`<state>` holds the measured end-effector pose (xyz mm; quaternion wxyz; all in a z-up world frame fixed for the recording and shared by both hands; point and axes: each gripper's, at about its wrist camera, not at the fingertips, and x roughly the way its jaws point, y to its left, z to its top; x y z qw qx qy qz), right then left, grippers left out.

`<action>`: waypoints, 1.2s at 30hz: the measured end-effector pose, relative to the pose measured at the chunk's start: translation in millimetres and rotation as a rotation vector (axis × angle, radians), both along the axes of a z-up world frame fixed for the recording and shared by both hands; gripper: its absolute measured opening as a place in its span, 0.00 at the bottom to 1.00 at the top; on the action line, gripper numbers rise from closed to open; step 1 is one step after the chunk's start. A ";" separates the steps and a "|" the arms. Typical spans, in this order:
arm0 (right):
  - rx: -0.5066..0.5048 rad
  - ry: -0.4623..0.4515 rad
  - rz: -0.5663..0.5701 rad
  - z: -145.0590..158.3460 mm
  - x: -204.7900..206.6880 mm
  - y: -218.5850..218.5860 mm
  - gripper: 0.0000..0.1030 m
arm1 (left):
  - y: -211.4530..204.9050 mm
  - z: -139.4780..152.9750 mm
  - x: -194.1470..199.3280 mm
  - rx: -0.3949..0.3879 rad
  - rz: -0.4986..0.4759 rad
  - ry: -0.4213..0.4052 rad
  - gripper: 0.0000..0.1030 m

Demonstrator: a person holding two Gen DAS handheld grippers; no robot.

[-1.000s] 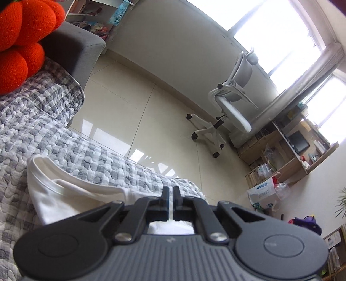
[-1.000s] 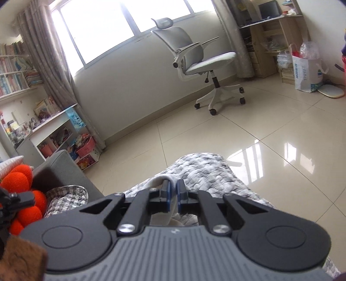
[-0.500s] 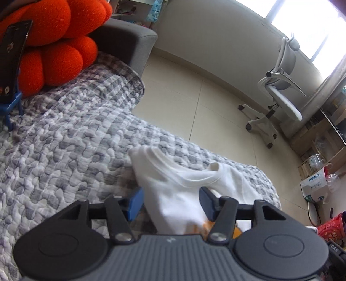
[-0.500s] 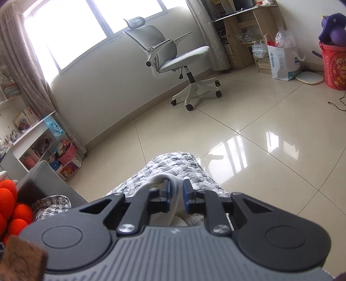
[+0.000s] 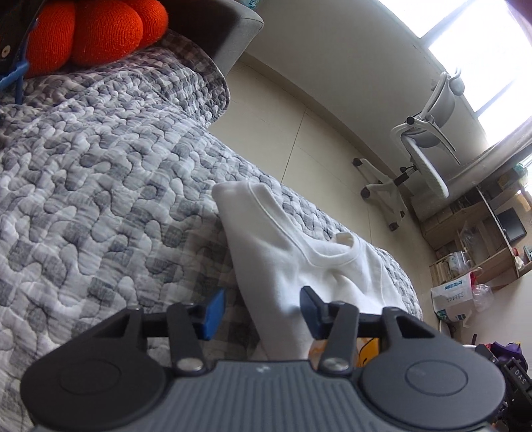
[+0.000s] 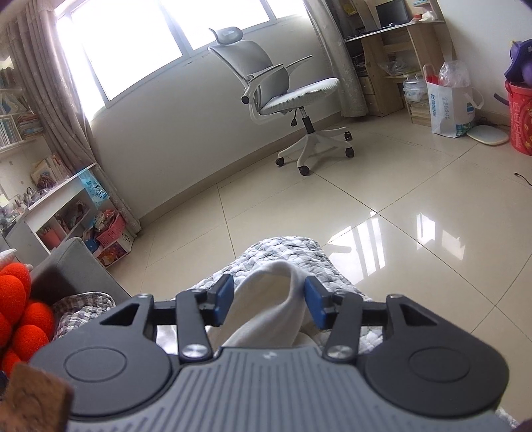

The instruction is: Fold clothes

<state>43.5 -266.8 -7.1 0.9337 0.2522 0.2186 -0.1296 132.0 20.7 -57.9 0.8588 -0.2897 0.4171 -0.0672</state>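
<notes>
Shirt: white shirt lies on the quilted sofa cover, collar at the far end, long axis running near to far.
Left tongs: apart, empty, at the shirt's near left edge.
Right tongs: apart, straddling a raised fold, unclamped.

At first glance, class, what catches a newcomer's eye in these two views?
A white shirt lies on a grey quilted cover, between the open fingers of both the left gripper and the right gripper. Bright orange cushions sit behind; a white office chair stands by the window.
</notes>
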 end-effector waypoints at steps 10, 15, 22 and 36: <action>-0.032 -0.015 0.073 3.2 2.8 14.3 0.58 | -5.8 17.7 -18.1 0.072 0.083 -0.120 0.04; -0.024 -0.020 0.094 3.2 3.0 18.0 0.59 | 12.7 37.5 -29.1 0.165 0.169 -0.165 0.04; -0.018 -0.016 0.115 3.3 6.3 26.6 0.59 | 41.8 66.7 -40.7 0.252 0.264 -0.230 0.04; -0.027 0.000 0.223 0.7 11.5 47.1 0.59 | 24.9 105.8 -43.5 0.267 0.146 -0.355 0.03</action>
